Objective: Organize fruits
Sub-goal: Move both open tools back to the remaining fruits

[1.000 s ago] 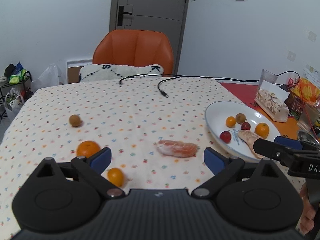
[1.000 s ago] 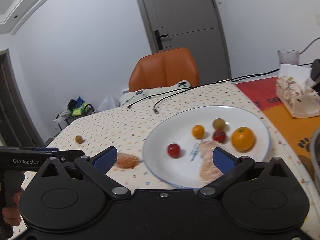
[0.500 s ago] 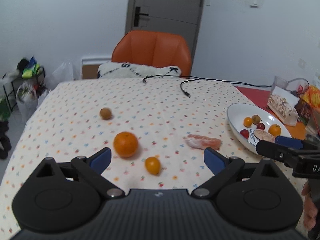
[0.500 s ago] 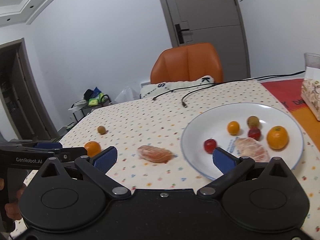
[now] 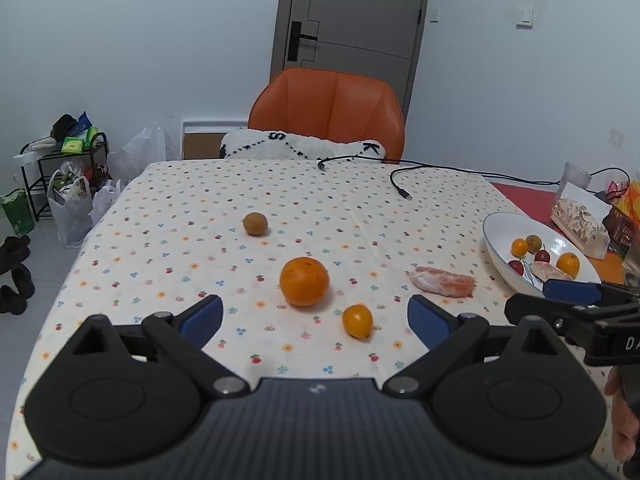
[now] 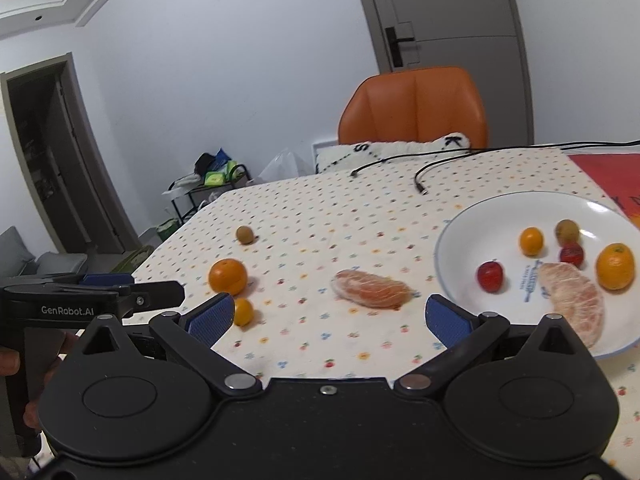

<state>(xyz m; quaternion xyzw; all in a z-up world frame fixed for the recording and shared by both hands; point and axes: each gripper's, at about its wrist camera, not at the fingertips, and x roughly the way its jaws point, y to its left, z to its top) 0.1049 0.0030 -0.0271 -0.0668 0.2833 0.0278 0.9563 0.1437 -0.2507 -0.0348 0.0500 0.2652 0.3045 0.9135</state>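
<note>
On the dotted tablecloth lie a big orange (image 5: 304, 281), a small kumquat (image 5: 357, 321), a brown kiwi (image 5: 255, 223) and a peeled citrus segment (image 5: 442, 280). A white plate (image 5: 496, 240) at the right holds several small fruits and another peeled segment (image 6: 576, 296). My left gripper (image 5: 315, 318) is open and empty, just short of the orange and kumquat. My right gripper (image 6: 330, 316) is open and empty, in front of the peeled segment on the cloth (image 6: 370, 288), with the plate (image 6: 460, 232) to its right.
An orange chair (image 5: 326, 108) with a white cushion stands at the far table edge. Black cables (image 5: 400, 184) lie on the far part of the table. A tissue box (image 5: 580, 220) and a glass sit right of the plate. Bags and a rack stand on the floor at the left.
Both grippers have swung left. The orange and kumquat now sit between the left fingers' line of sight; the peeled segment has come to the centre of the right view. Both stay open.
</note>
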